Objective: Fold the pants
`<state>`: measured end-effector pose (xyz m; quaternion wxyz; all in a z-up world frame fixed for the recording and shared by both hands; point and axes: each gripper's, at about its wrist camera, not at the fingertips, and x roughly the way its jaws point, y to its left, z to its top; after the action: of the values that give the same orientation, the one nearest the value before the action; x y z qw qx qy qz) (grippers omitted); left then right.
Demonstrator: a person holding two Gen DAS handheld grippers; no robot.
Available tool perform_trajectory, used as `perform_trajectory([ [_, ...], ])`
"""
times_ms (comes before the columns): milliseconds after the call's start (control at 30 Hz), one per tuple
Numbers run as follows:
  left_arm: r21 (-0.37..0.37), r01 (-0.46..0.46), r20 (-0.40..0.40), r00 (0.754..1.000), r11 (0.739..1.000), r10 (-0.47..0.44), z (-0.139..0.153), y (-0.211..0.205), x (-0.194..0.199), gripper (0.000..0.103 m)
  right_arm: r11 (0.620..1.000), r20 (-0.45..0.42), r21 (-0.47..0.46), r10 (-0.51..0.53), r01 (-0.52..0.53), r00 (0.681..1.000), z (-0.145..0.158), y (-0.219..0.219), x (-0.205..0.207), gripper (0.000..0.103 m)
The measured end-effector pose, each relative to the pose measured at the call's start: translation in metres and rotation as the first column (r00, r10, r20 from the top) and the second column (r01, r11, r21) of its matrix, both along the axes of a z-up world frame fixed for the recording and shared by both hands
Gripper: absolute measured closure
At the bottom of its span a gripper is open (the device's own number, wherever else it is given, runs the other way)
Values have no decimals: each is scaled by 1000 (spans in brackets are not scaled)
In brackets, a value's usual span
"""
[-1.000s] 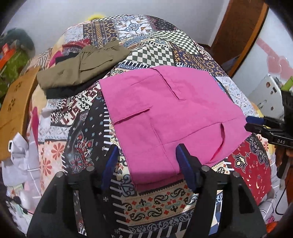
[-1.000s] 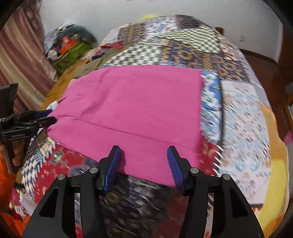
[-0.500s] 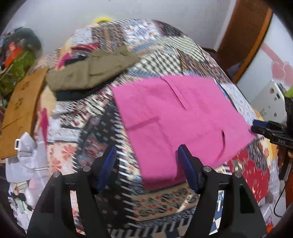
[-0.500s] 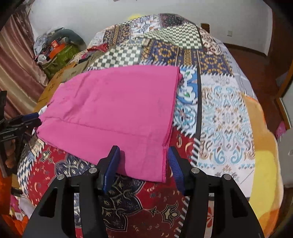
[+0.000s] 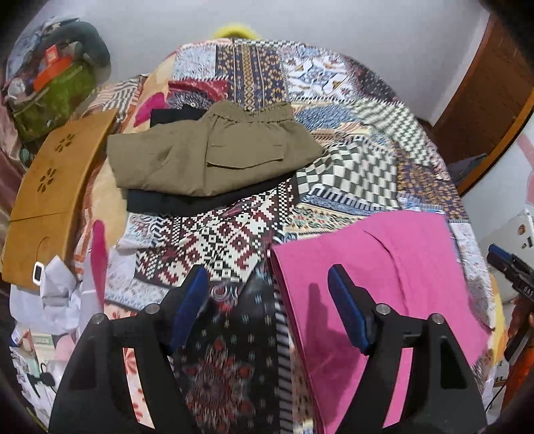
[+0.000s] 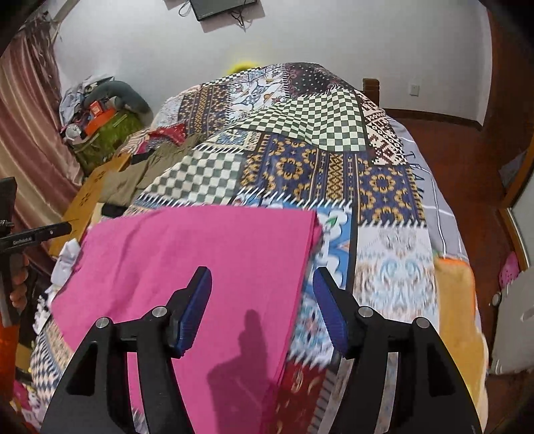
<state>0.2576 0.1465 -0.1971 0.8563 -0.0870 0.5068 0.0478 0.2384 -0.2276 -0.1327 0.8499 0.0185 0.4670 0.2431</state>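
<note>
Both views motion-blurred near the lens: quilt pattern under the jaws smears out, esp. around the left gripper (image 5: 267, 293) and right of the right gripper (image 6: 262, 297)

Pink pants (image 6: 187, 273) lie folded flat on the patchwork quilt (image 6: 300, 133) toward the bed's near edge; their near end is cut off behind the gripper bodies in both views. In the left wrist view the same pants (image 5: 383, 267) fill the lower right, right blue pad over the cloth, left pad over bare quilt

Left tongs: jaws wide, have just been opening, nothing pinched. Right tongs: jaws apart, have just been opening; the pants' right edge sits in the gap, pads not pressing on it

Toward the bed's far left edge: folded olive pants (image 5: 213, 157) stacked on a dark garment (image 5: 187, 202), mostly hidden underneath. Wooden board (image 5: 53, 193) with flower cutouts leans at the bed's left edge

Room: white wall, pink curtain (image 6: 26, 133) left, cluttered pile (image 6: 100, 120) in the corner, wood floor right, dark screen (image 6: 220, 6) on the wall cut off at the top

Writing: "GenRobot.AI" on the other gripper's bar (image 6: 20, 238) at the left edge; fingers (image 6: 18, 283) partly visible below it
</note>
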Motion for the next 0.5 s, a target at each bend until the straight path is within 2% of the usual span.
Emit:
perform_trajectory([
  [133, -22, 33, -57, 998, 999, -34, -23, -5, 25, 29, 1000, -34, -12, -15, 15, 999, -19, 5, 34, 44],
  [267, -58, 75, -84, 993, 995, -80, -41, -15, 32, 49, 999, -60, -39, -15, 13, 998, -40, 9, 64, 44],
  [333, -68, 85, -74, 993, 994, -90, -44, -18, 33, 52, 999, -75, -46, -9, 6, 997, -52, 13, 77, 44],
  [400, -38, 92, -57, 994, 995, -94, -45, -22, 31, 53, 998, -90, -58, 3, -8, 996, -62, 17, 87, 44],
  [467, 7, 103, -44, 994, 995, -103, -45, -27, 30, 53, 996, -109, -90, 13, -23, 994, -75, 24, 97, 52],
  [500, 30, 106, -39, 994, 994, -105, -45, -30, 28, 53, 995, -112, -94, 16, -26, 994, -78, 26, 97, 63],
])
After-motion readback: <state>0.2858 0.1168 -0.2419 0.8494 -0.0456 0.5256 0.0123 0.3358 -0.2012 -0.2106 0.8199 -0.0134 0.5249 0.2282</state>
